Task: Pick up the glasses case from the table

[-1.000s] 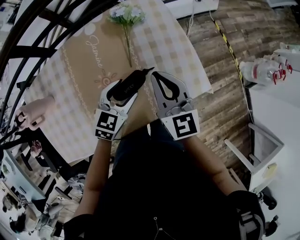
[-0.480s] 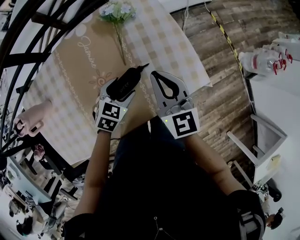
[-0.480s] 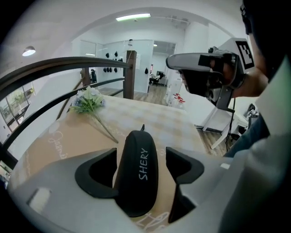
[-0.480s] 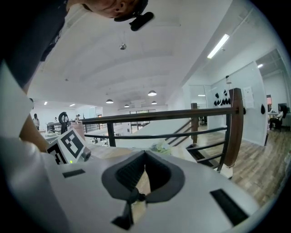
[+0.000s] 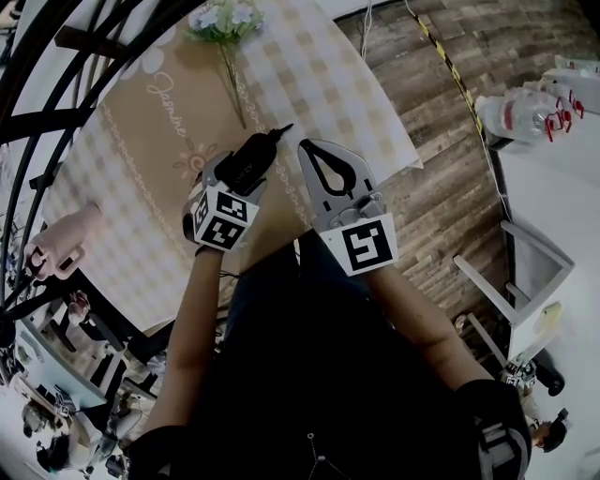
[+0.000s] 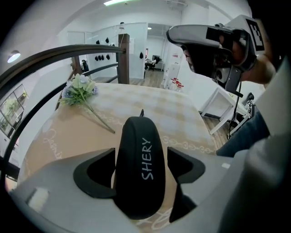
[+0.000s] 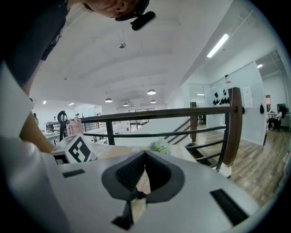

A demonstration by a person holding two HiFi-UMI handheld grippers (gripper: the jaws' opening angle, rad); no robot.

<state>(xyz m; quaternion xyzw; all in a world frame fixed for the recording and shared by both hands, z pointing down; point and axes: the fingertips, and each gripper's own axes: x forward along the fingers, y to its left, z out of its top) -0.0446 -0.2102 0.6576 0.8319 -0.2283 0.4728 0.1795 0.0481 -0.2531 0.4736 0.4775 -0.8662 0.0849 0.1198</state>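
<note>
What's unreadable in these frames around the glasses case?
- Underside of the black oval glasses case: its own body hides it in the left gripper view, so contact with the checked tablecloth is unclear. The left tongs have just been opening, case between them.
- Thin black tab at the case's far end: too small to identify.
- Most of the tablecloth in the right gripper view: the shut right tongs cover it.

1. Pale checked tablecloth (image 5: 309, 84) with a tan centre panel and cursive lettering, spread over the table.
2. Bunch of white and pale-blue artificial flowers (image 5: 223, 19), flat on the tan panel at the far end.
3. Dark curved metal railing (image 6: 68, 52), along the table's left side.
4. Pink lidded tumbler (image 5: 61, 242), near that railing.
5. Clear spray bottles with red triggers (image 5: 520, 117), on a white surface at right.
6. White chair (image 5: 534, 267), on the wood-plank floor (image 5: 441, 206).
</note>
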